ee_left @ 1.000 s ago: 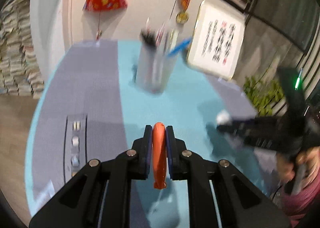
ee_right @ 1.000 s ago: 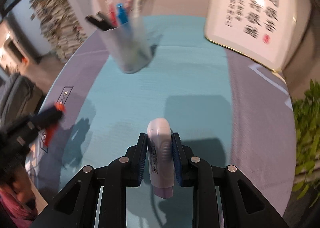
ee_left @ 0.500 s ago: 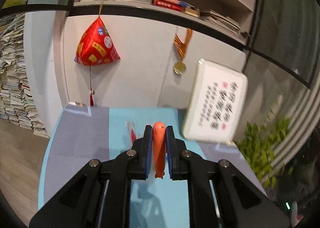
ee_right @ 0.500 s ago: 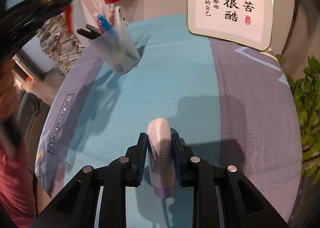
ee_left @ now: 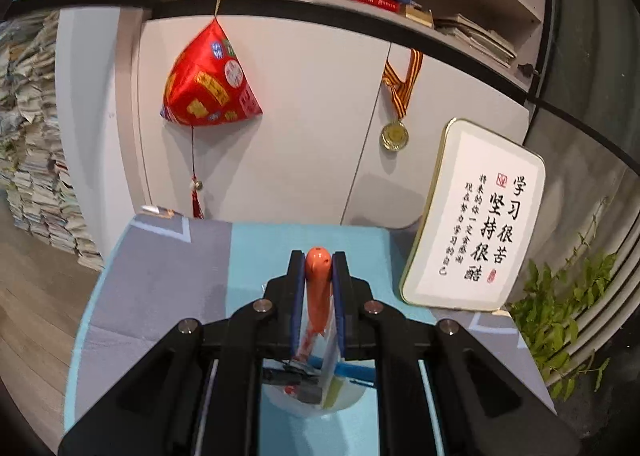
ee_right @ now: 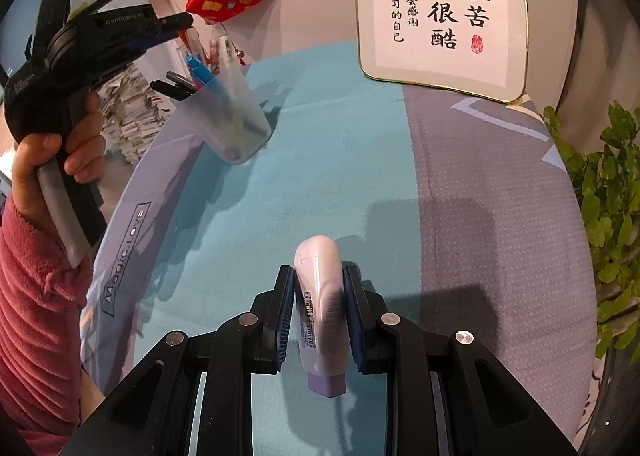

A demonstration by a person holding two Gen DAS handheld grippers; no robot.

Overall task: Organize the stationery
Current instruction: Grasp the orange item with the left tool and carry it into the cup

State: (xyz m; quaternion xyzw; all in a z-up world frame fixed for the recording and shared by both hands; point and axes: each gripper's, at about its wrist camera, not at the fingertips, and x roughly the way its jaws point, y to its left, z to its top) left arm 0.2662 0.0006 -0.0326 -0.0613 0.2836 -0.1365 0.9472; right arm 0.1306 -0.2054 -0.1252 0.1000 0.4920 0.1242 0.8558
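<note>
Your left gripper (ee_left: 319, 262) clamps an orange pen (ee_left: 318, 292) above the pen cup (ee_right: 224, 117) near the table's (ee_right: 480, 183) far edge, while your right gripper (ee_right: 319, 276) grips a white correction tape (ee_right: 320, 296).

The pen cup (ee_right: 228, 115) is frosted, translucent plastic. A woven, matt cloth (ee_right: 320, 175) covers the bench. The white corrector (ee_right: 322, 296) looks smooth plastic, the orange pen (ee_left: 318, 288) glossy.

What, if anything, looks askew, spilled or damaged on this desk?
Nothing stands out. The pen cup stands on the mat with its pens inside; its lean looks like lens distortion. The orange pen and white correction tape are each gripped squarely. The framed plaque simply leans against the wall.
</note>
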